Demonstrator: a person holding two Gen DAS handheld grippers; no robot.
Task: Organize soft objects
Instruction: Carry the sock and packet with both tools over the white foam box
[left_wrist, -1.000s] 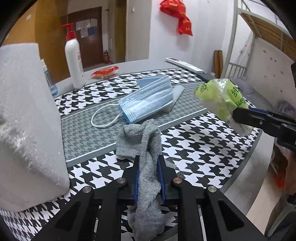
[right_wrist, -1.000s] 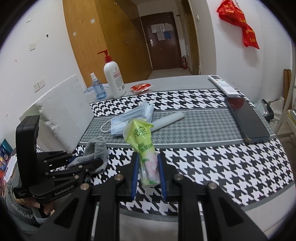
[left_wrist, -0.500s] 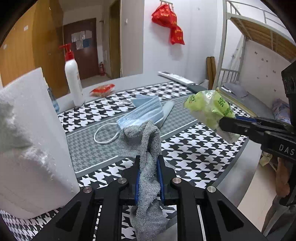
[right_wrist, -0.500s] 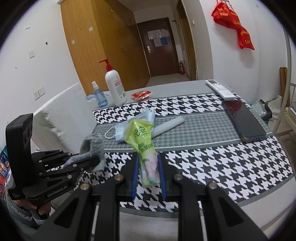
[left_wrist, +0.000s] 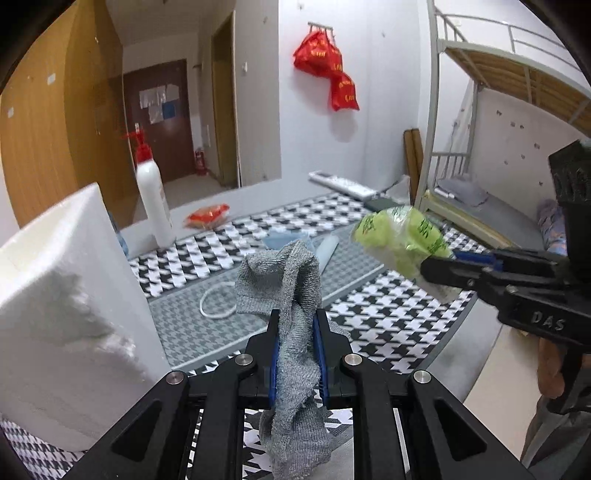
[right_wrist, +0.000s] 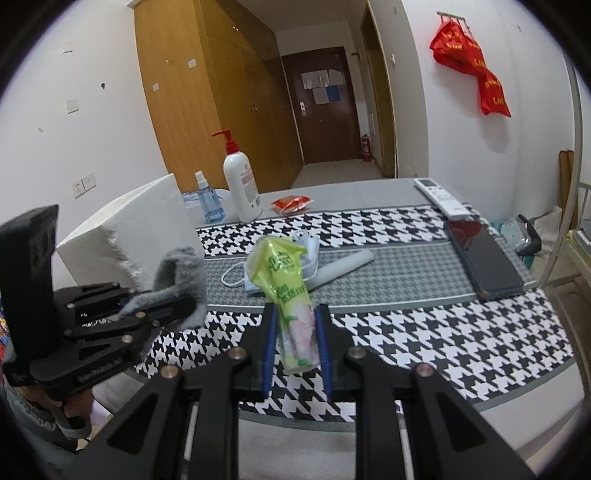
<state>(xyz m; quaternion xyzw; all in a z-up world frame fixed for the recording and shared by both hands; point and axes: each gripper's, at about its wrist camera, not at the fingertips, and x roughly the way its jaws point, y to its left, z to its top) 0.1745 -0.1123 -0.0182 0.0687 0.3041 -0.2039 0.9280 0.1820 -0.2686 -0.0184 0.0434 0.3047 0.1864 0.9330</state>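
Note:
My left gripper (left_wrist: 296, 321) is shut on a grey sock (left_wrist: 291, 295), which hangs limp above the near table edge; the same sock (right_wrist: 181, 273) shows in the right wrist view in that gripper (right_wrist: 173, 306). My right gripper (right_wrist: 295, 325) is shut on a yellow-green tissue pack (right_wrist: 291, 295), held upright over the table's front. In the left wrist view the pack (left_wrist: 399, 236) sits at the tip of the right gripper (left_wrist: 439, 266). A blue face mask (right_wrist: 310, 251) lies mid-table, mostly hidden behind the pack.
A white foam block (right_wrist: 129, 236) stands at the left. Behind it are a pump bottle (right_wrist: 240, 184), a small spray bottle (right_wrist: 208, 203) and a red packet (right_wrist: 291, 202). A remote (right_wrist: 441, 195) and a dark phone (right_wrist: 480, 258) lie at the right. A bunk bed (left_wrist: 498, 147) stands beyond the table.
Both grippers have risen with their loads; the sock has come up off the table and now hangs free. The left wrist view tilted up, showing more of the room.

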